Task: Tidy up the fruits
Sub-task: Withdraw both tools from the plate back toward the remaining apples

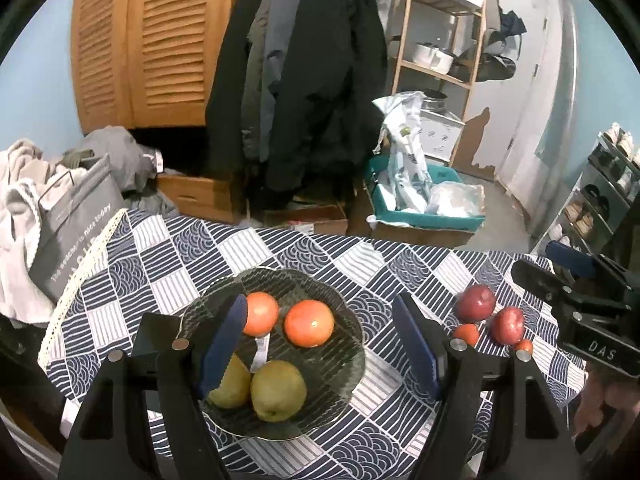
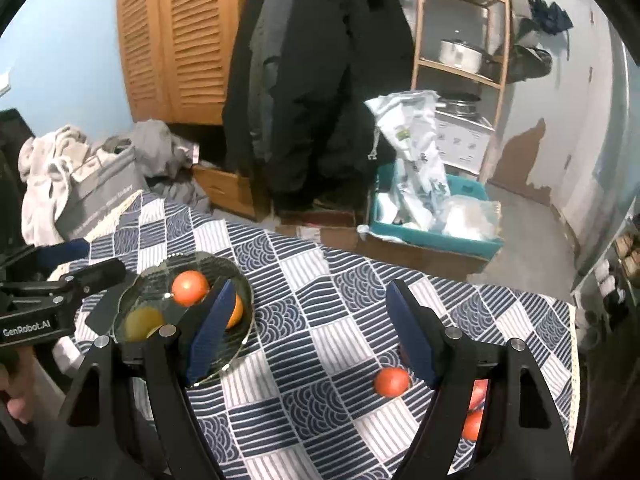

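Note:
A dark glass plate (image 1: 344,360) on the checked tablecloth holds two orange fruits (image 1: 309,323) and two yellow-green pears (image 1: 278,390). My left gripper (image 1: 320,348) hovers above that plate, open, with nothing between its blue pads. To its right on the cloth lie two red apples (image 1: 476,303) and two small orange fruits (image 1: 466,334). The right gripper (image 2: 310,336) is open and empty over the cloth. A small orange fruit (image 2: 392,381) lies by its right finger, more red fruit (image 2: 474,424) partly hidden behind that finger. The plate (image 2: 240,344) sits at the left in the right wrist view.
The table (image 1: 160,256) ends at a lace-trimmed left edge, beside a grey paper bag (image 1: 76,224) and piled clothes. Beyond the far edge are hanging coats (image 1: 296,80), cardboard boxes, a teal bin (image 1: 424,216) with bags, and a wooden shelf (image 1: 440,40). A hand shows at each view's side.

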The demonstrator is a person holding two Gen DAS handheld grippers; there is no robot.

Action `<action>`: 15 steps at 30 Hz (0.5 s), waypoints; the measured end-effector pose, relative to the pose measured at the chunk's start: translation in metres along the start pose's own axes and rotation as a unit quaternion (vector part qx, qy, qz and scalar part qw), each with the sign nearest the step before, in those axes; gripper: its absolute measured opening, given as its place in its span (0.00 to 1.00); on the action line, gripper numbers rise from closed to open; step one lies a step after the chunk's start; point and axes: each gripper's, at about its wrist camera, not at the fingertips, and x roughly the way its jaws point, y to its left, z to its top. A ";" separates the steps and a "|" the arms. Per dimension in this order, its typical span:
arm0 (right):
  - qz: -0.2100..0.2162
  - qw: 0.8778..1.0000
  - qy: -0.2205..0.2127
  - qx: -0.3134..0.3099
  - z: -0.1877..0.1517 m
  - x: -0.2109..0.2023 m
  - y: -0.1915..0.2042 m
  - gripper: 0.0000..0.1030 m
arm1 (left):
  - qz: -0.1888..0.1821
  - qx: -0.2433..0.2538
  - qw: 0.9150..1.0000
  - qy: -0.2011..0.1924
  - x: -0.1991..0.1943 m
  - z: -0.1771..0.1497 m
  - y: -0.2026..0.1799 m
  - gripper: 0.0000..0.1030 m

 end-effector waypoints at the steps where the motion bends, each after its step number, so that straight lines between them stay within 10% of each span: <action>1: -0.002 1.000 -0.001 0.001 0.000 -0.003 -0.004 0.76 | -0.001 0.003 1.000 -0.002 -0.002 0.001 -0.004 0.77; 15: -0.032 0.999 -0.014 0.024 -0.014 -0.036 -0.050 0.78 | -0.020 0.042 0.999 -0.012 -0.009 0.005 -0.049 0.82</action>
